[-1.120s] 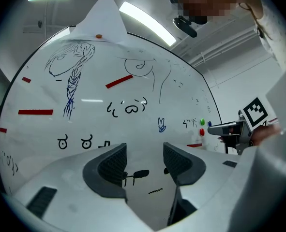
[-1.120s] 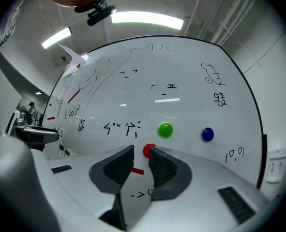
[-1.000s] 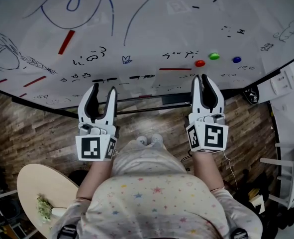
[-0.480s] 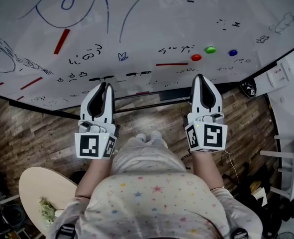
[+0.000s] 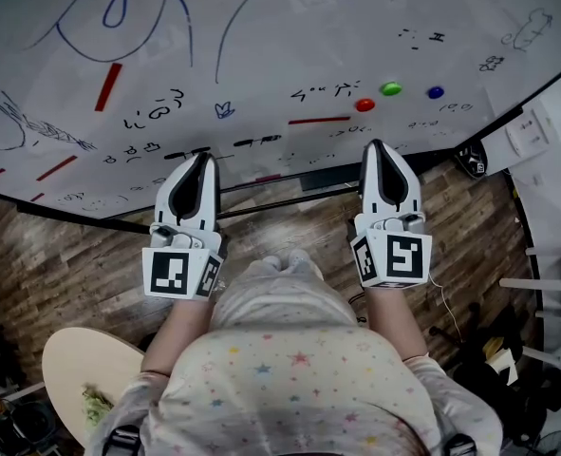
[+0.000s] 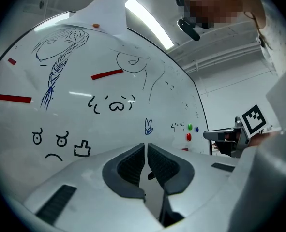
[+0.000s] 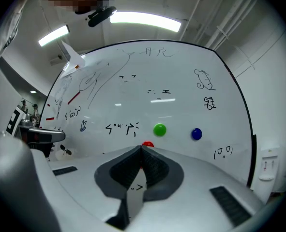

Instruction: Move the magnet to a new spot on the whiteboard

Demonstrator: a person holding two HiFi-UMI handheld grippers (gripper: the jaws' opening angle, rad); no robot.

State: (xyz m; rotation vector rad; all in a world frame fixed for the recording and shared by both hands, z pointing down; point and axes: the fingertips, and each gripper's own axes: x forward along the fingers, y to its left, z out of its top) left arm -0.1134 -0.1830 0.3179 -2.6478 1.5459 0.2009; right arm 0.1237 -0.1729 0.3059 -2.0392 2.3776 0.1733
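The left claw [image 6: 145, 145] has just been closing on nothing, jaws now together as on the right claw [image 7: 142, 148], leaving the red magnet [image 7: 148, 143] just beyond its tips ungripped.

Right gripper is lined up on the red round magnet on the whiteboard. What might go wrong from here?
1. The right gripper has its jaws together, short of the red round magnet; advancing like this would likely shove it, not grip it.
2. The green round magnet sits close beside; opened jaws may knock it.
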